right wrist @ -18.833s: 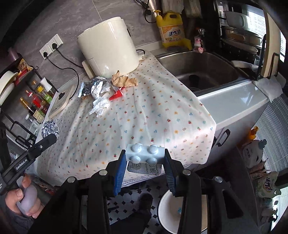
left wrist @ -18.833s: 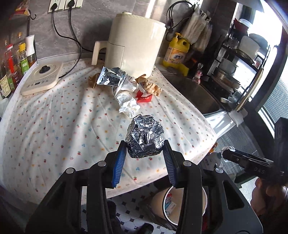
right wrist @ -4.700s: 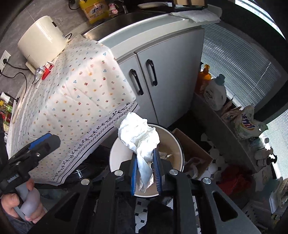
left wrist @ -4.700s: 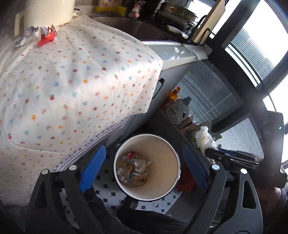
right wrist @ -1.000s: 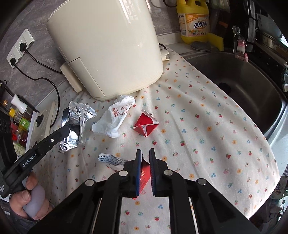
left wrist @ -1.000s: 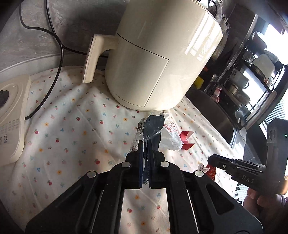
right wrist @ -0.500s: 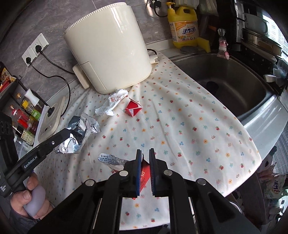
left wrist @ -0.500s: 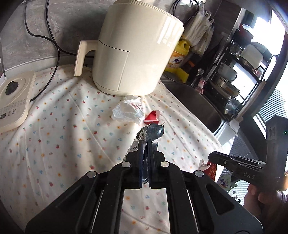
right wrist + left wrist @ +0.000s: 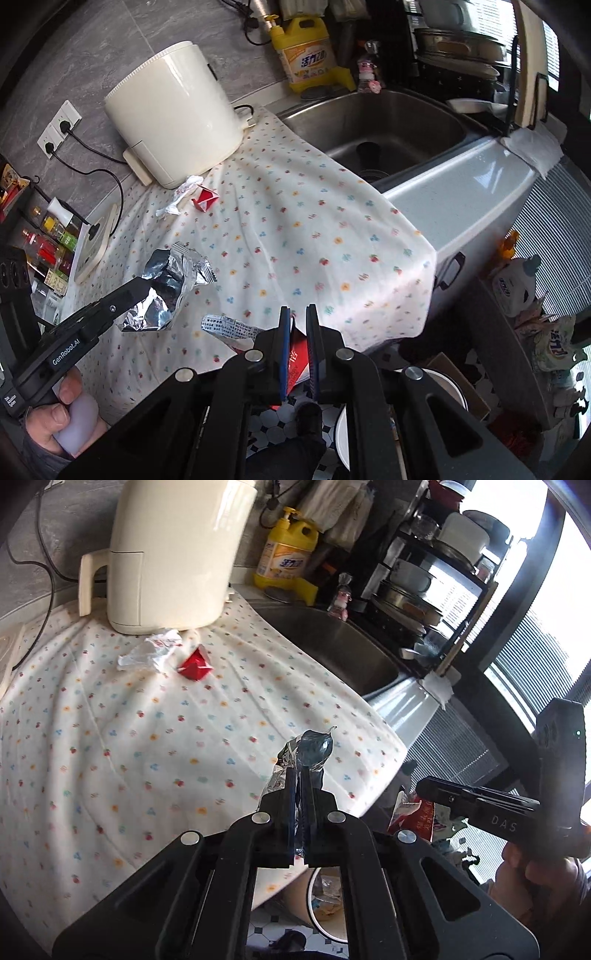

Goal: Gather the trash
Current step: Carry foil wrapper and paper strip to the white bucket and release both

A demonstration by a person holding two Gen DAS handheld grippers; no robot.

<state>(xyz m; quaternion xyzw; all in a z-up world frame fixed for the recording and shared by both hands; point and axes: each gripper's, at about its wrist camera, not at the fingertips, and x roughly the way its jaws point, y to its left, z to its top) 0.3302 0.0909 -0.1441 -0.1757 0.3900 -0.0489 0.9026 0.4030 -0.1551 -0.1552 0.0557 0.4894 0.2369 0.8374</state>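
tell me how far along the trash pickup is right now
Some trash already sits in the bin on the floor below the counter edge. In hand: the left gripper is shut on a silver foil wrapper, and the right gripper is shut on a red and white packet. Left on the tablecloth: a crumpled white wrapper and a red paper piece.

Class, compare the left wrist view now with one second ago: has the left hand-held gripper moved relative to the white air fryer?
Yes. The left hand-held gripper, shut on the foil wrapper, has pulled back from the air fryer, toward the tablecloth's front edge.
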